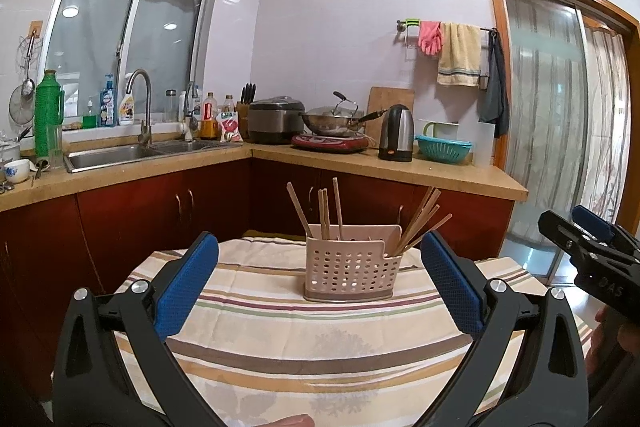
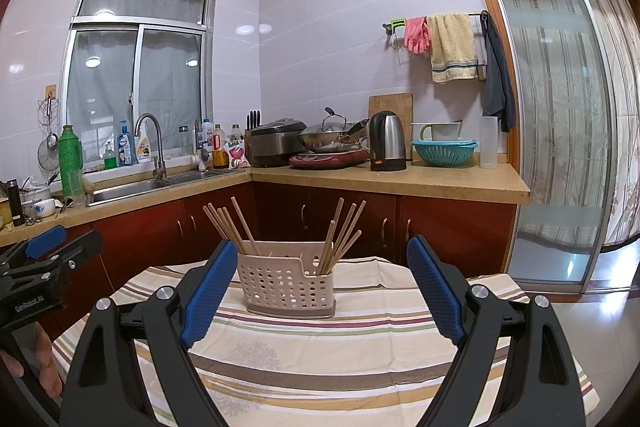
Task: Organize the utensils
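- A pink perforated utensil holder [image 1: 352, 267] stood upright on a table with a striped cloth [image 1: 280, 339], towards its far side.
- Wooden chopsticks [image 2: 232, 227] leaned out of it in two bunches, one in the left compartment and one in the right.
- The left gripper [image 1: 320, 283] hovered over the near part of the cloth, its blue pads [image 1: 188, 287] wide apart and gripping nothing.
- The right gripper [image 2: 322, 291] hung just beside it, its fingers likewise spread and empty.
- Both pointed at the holder, neither touching it.
- Behind ran a kitchen counter [image 2: 400, 183] with a kettle [image 2: 386, 141].
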Tool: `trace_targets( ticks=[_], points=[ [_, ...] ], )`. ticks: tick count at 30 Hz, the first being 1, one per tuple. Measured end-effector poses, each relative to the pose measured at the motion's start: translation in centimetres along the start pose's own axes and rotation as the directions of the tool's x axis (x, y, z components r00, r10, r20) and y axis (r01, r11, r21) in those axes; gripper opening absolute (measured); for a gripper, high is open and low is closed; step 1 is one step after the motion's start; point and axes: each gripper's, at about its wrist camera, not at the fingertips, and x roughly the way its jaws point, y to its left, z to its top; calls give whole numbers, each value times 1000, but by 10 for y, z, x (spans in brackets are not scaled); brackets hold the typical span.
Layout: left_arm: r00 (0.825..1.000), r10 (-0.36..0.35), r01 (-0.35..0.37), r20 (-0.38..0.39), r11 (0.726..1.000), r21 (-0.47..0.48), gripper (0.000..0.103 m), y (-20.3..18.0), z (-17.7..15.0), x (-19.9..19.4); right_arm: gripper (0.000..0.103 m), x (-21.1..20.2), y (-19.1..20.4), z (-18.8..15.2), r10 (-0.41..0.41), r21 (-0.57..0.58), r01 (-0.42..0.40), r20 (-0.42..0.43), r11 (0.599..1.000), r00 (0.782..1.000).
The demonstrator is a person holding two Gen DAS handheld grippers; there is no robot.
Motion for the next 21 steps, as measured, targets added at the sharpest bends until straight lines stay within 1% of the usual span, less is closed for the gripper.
trace_targets(
  ticks=[7,11,13,14,17,20,21],
  points=[
    [999,-30,29,-25,999,-30,99,4,-4,9,84,6,0,-6,-1,2,1,-15,1000,1000],
    [998,-57,56,-15,998,-29,99,4,-7,12,84,10,-2,-9,-1,4,2,-28,1000,1000],
    [999,-36,36,-1,999,-38,99,4,-9,12,84,13,-3,-10,-2,5,2,-36,1000,999],
    [1000,-14,14,-14,999,-39,99,4,-10,14,85,15,-4,-11,-1,6,2,-39,1000,999],
    [998,-51,49,-41,998,-37,99,4,-12,25,85,20,-6,-12,-1,8,2,-52,1000,999],
    [998,-44,42,-52,998,-41,99,6,-15,35,85,26,-11,-16,-9,13,9,-66,1000,998],
    [997,-33,30,-69,999,-44,99,7,-17,43,85,28,-13,-17,-11,17,12,-72,1000,997]
  ],
)
